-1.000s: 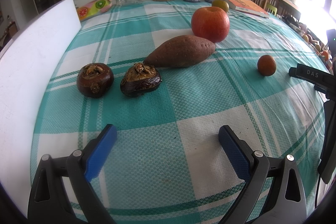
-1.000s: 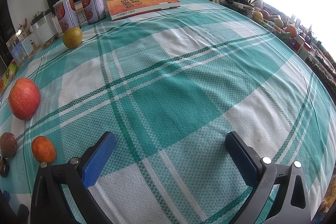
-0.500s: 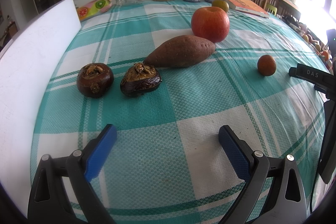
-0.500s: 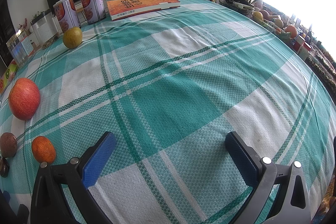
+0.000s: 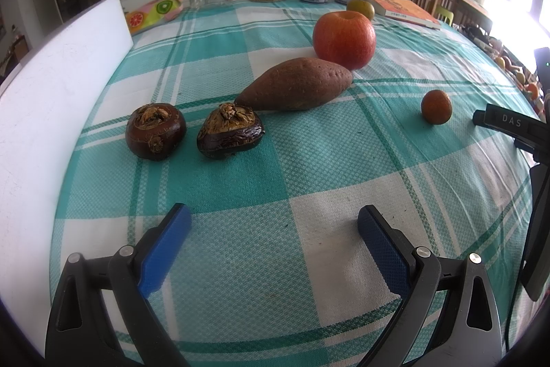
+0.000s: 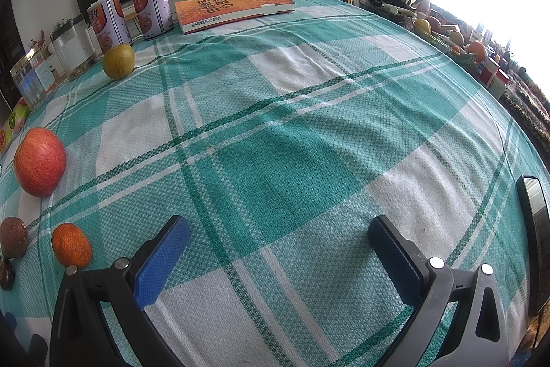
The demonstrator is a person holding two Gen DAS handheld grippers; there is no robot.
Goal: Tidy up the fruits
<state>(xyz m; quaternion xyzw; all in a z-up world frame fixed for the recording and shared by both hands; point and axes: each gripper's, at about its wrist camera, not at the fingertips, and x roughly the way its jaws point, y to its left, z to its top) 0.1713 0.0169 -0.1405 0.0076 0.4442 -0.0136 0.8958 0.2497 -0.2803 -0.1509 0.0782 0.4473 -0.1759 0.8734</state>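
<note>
While both grippers' jaws gape empty, sweet potato cut off, water chestnut barely visible.

The left gripper hovers with fingers spread wide over the bench. Mid-bench lie two water chestnuts, a sweet potato, an apple and a small orange.

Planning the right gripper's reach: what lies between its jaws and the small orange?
Only bare checked tablecloth. In the right wrist view the small orange sits just left of the open right gripper, with nothing between them.
</note>
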